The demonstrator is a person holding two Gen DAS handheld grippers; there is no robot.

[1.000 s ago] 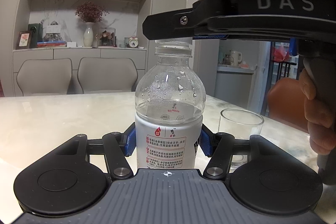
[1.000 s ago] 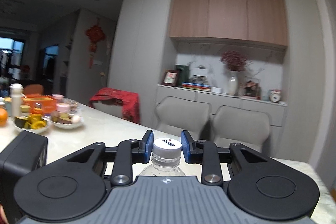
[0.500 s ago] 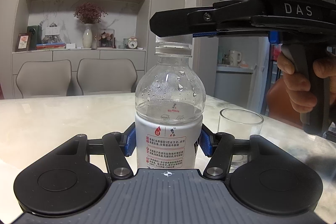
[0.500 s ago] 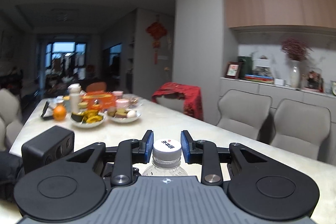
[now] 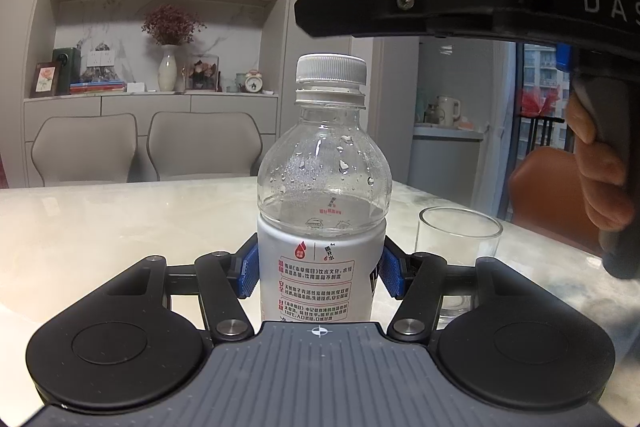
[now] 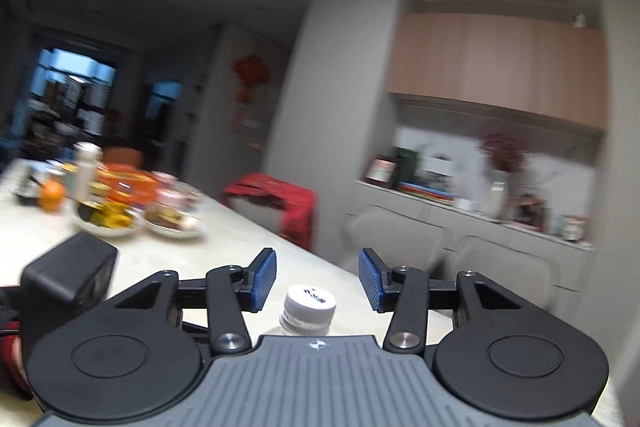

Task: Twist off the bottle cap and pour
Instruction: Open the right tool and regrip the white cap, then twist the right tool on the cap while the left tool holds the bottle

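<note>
Left wrist view: the bottom of the water bottle [image 5: 323, 187] is hidden behind the left gripper [image 5: 320, 273] body, so you can't see where it meets the marble table [image 5: 120, 227]. The blue ribbed pads are clamped on the white label, bottle upright, near the table's right edge. The ribbed white cap [image 5: 331, 69] is on the neck, droplets inside the clear plastic shoulder. A clear drinking glass [image 5: 459, 239] sits just right of it, partly blocked by a finger link. The right gripper [image 5: 320, 15] hangs above the cap, not touching, level; it's cut off at the frame edge, with a hand [image 5: 600, 183] wrapped round its grey handle.

Right wrist view: pretty blurry. The right gripper [image 6: 317, 277] has its jaws opening, pads apart, with the cap [image 6: 310, 305] below them, untouched. Fruit bowls [image 6: 106, 217] at the table's far left end are smeared.
</note>
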